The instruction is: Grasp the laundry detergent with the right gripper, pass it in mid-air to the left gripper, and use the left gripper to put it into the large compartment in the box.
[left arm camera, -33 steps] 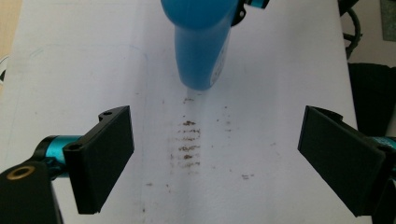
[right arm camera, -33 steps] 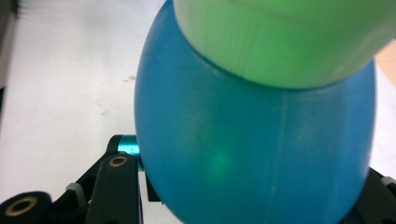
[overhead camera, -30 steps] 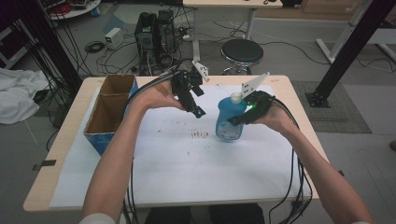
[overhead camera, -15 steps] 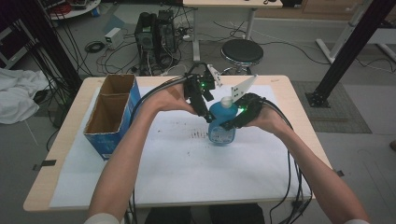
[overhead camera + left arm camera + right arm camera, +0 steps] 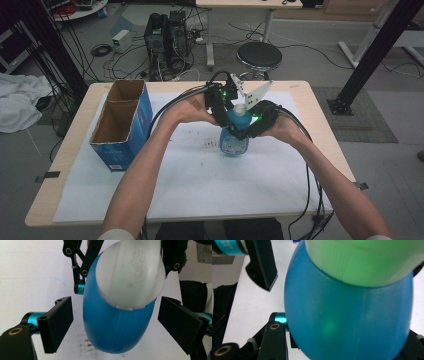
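The blue bottle (image 5: 234, 137) stands near the middle of the tabletop (image 5: 300, 90), on the white sheet (image 5: 200, 175), and it sits a touch left of where it stood a second ago. My right claw (image 5: 245, 131) is clamped on its rounded shoulder, just as it was then. My left claw (image 5: 224, 111) was well apart from the bottle then, out to the left; now it has come in over the top, its pads (image 5: 58, 323) straddling the bottle with a gap on either side. Its jaws have just been closing a little, with the bottle between them but not pressed.

The bottle is smooth, glossy plastic, egg-shaped in the body, with a faint moulding seam down its side. Its cap (image 5: 130, 272) is a pale, matt dome, broad at the collar. My pads are flat, black and rubbery, on arms of black plate with brass bushings and teal metal sleeves.

The sheet under the bottle carries a patch of small brown specks (image 5: 207, 145). At the left of the tabletop stands an open blue cardboard box (image 5: 122, 125) with a brown inside, divided into two compartments. The tabletop's edge is light wood.
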Motion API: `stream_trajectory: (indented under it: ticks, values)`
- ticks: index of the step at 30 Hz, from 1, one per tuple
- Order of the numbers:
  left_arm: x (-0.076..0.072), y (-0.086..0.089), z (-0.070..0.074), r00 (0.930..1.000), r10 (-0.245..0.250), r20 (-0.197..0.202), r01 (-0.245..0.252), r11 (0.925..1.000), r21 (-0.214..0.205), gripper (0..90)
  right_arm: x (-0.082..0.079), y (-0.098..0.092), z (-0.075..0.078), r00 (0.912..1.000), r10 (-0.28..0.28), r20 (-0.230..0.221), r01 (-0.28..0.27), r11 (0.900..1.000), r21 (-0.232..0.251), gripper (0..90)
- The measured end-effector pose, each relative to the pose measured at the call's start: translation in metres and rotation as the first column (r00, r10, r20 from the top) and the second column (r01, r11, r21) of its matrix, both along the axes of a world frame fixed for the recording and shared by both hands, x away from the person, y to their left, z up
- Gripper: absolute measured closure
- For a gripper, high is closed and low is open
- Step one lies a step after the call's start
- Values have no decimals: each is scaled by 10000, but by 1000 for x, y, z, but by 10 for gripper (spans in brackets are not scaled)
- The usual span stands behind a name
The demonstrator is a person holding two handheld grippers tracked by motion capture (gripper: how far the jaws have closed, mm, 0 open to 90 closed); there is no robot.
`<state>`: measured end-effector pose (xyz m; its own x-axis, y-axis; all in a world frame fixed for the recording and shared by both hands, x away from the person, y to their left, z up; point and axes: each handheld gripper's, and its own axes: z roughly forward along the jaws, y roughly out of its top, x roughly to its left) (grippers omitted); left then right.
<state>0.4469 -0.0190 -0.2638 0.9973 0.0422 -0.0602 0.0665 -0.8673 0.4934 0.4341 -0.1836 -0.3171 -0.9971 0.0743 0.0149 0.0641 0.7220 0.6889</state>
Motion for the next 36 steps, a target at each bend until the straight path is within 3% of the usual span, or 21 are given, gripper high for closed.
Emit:
stream_trajectory:
  ticks: [2,3,14,16,17,18,19,21,25,29,30,31,32,36]
  values:
    - [0,-1,0,10000,37,-29,-37,10000,-59,129,2,1,-1,9996,114,270,-117,9999,104,454]
    - [0,-2,0,10000,45,-8,-46,10000,-62,129,0,1,-1,10000,47,3,-47,10000,-19,454]
    - [0,-3,-3,9999,84,67,-85,9999,105,177,1,3,-3,10000,-34,-56,34,10000,11,453]
    - [-1,-4,-4,9994,350,-32,-350,9993,-102,185,1,3,-3,10000,-50,-64,50,10000,21,453]
    - [0,-3,-3,9999,146,58,-147,9999,76,191,0,4,-3,10000,-38,-72,38,10000,5,453]
    - [5,-2,1,9977,-539,400,510,9962,705,213,0,4,-3,10000,-57,-57,57,10000,-20,453]
    - [5,-2,1,9975,-551,444,519,9962,703,213,0,4,-3,10000,-57,-57,57,10000,-20,453]
    - [0,-4,-3,9999,125,75,-125,9999,78,217,1,4,-3,10000,-35,-57,35,10000,2,453]
    - [1,-4,-3,9999,94,138,-96,9998,176,240,1,4,-4,10000,-43,-65,43,10000,20,452]
    - [-2,-5,-6,9992,399,-26,-400,9991,-135,262,0,5,-4,9997,-139,-222,140,9999,48,452]
    - [2,-3,-3,9998,-47,183,42,9996,275,265,1,5,-4,9999,-30,-110,30,10000,-9,452]
    - [2,-3,-3,9997,-81,237,73,9995,321,266,1,6,-5,9999,-110,-97,111,9999,80,452]
    - [6,-2,0,9970,-609,469,571,9952,792,268,2,5,-5,9999,-57,-82,57,10000,-22,452]
    - [6,-3,0,9970,-616,479,576,9951,804,286,2,5,-5,10000,-57,-67,57,10000,57,452]
